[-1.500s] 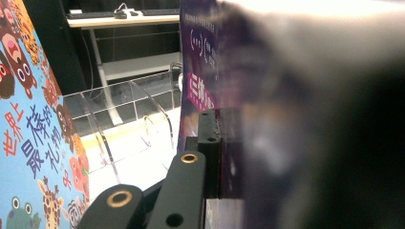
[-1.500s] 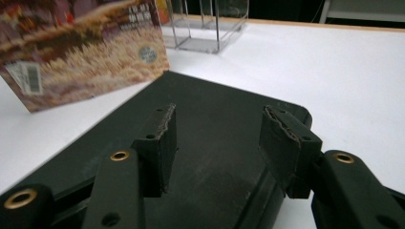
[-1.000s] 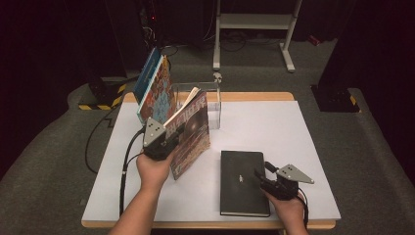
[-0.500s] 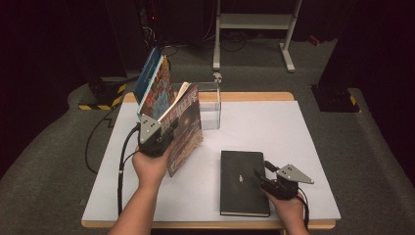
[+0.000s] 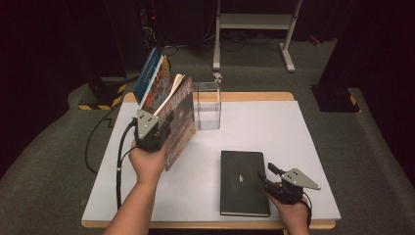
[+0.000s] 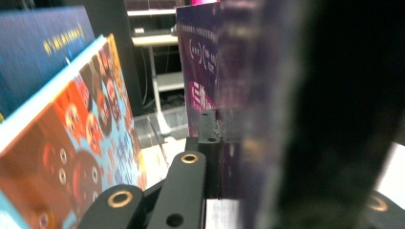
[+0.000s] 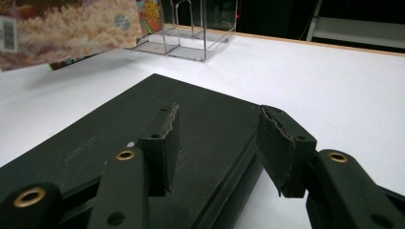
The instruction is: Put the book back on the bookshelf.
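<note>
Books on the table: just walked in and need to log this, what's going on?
A person's left hand-held gripper is shut on a purple-covered book, held upright off the table beside colourful books leaning at the clear stand. The right hand-held gripper rests, jaws apart, at the edge of a black book lying flat.

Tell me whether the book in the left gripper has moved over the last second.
Yes. The purple-covered book in the left gripper has shifted left, away from the clear acrylic stand and toward the leaning books.

Glossy paper book (image 5: 178, 122), matt black book (image 5: 243, 181).
</note>
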The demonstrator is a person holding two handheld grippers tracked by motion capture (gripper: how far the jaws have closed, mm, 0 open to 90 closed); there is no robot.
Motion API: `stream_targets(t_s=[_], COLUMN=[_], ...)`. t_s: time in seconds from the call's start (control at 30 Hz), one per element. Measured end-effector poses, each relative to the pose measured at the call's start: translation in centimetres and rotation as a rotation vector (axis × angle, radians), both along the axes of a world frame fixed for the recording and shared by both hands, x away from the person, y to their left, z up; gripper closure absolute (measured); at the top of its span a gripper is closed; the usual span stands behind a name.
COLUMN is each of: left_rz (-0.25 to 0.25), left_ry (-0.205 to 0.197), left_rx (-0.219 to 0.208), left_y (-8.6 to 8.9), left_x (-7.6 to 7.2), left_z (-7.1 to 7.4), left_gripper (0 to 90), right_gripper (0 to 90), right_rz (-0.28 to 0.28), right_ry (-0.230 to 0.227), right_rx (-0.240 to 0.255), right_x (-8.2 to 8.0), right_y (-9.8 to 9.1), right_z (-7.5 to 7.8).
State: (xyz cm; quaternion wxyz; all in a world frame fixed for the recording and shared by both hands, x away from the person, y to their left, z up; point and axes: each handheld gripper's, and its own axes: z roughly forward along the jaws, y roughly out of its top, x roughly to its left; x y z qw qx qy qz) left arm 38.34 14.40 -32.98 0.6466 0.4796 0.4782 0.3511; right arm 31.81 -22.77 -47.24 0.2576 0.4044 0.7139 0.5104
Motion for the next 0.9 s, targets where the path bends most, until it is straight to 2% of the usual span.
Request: stream_targets(t_s=[0.23, 0.4, 0.67, 0.8, 0.9], left_rz=[0.029, 0.055, 0.099, 0.107, 0.115], left_ry=[-0.012, 0.002, -0.015, -0.005, -0.001], left_rx=[0.008, 0.022, 0.032, 0.053, 0.052], left_y=[-0.6, -0.9, -1.6, -2.1, -2.3], left_x=[1.5, 3.1, 5.0, 6.0, 6.7], left_z=[0.5, 0.4, 0.6, 0.8, 0.7], left_gripper=[83.7, 83.8, 83.7, 83.7, 83.7], right_gripper=[48.3, 48.4, 48.3, 48.3, 48.3], right_rz=[-0.014, -0.021, -0.020, -0.025, -0.029], right_ry=[-0.001, -0.003, -0.007, -0.011, -0.009], right_rx=[0.006, 0.016, 0.033, 0.041, 0.048], right_x=[-0.6, -0.7, -0.8, -0.8, -0.8], right_y=[-0.5, -0.8, -1.0, -1.2, -1.3], right_z=[0.1, 0.1, 0.2, 0.3, 0.3])
